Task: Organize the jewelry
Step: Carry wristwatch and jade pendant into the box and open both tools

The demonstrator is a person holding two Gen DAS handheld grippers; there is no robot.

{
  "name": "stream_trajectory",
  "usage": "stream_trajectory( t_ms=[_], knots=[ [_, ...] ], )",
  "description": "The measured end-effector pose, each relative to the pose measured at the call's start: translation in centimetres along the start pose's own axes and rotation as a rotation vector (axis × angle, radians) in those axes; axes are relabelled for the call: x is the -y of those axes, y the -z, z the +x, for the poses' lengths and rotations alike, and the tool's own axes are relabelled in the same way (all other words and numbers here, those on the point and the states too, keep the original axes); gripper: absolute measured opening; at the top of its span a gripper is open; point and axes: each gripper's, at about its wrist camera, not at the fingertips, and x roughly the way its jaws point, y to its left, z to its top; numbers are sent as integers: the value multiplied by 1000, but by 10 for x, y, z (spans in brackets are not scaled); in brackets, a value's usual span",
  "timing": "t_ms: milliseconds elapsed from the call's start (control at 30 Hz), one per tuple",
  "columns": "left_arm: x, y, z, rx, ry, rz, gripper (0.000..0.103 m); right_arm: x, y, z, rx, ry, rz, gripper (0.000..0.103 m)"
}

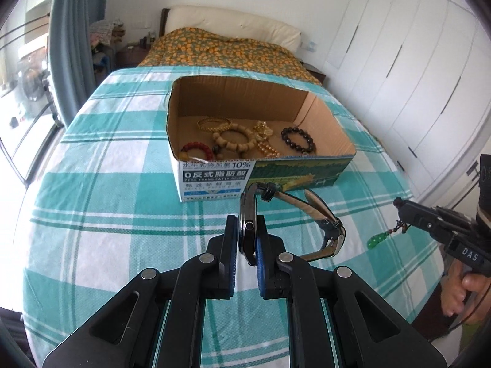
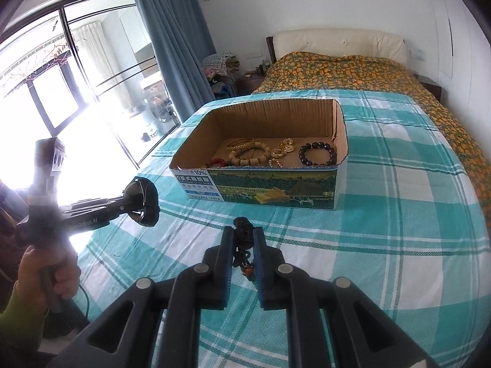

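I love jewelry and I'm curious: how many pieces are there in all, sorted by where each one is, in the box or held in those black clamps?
In the cardboard box: 6 (gold bangle, wooden bead bracelet, red bead bracelet, dark bead bracelet, gold chain piece, pearl strand)
In the left gripper: 1 (watch)
In the right gripper: 1 (green pendant)
Total: 8

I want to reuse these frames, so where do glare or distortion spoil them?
Right wrist view: window glare blows out the left side and washes over the left tongs holding the watch. Left wrist view: even light, box print sharp. Both views: fisheye bends the plaid sheet lines.
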Motion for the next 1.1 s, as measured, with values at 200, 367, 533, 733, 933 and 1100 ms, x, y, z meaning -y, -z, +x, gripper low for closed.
stream_trajectory(
  t_ms=[200, 367, 533, 733, 933, 1100],
  knots=[
    [-3, -30, -8, 23, 8, -5, 9, 6, -34, -5, 28, -16, -1, 13],
    [-4, -66, -13, 61, 0, 2, 9, 6, -86, -10, 78, -45, -11, 13],
    [-4, -97, 5, 60, -14, 16, 9, 3, -130, 6, 88, -39, -39, 13],
    [-8, -114, 50, 12, -47, 15, 9, 17, -151, 63, 14, -22, -24, 13],
    [-11, -112, 90, -43, -106, 41, 12, 32, -147, 124, -81, 17, -34, 15],
    [-10, -105, 87, -7, -171, 54, 83, 40, -142, 130, -51, 110, -32, 46]
  ],
)
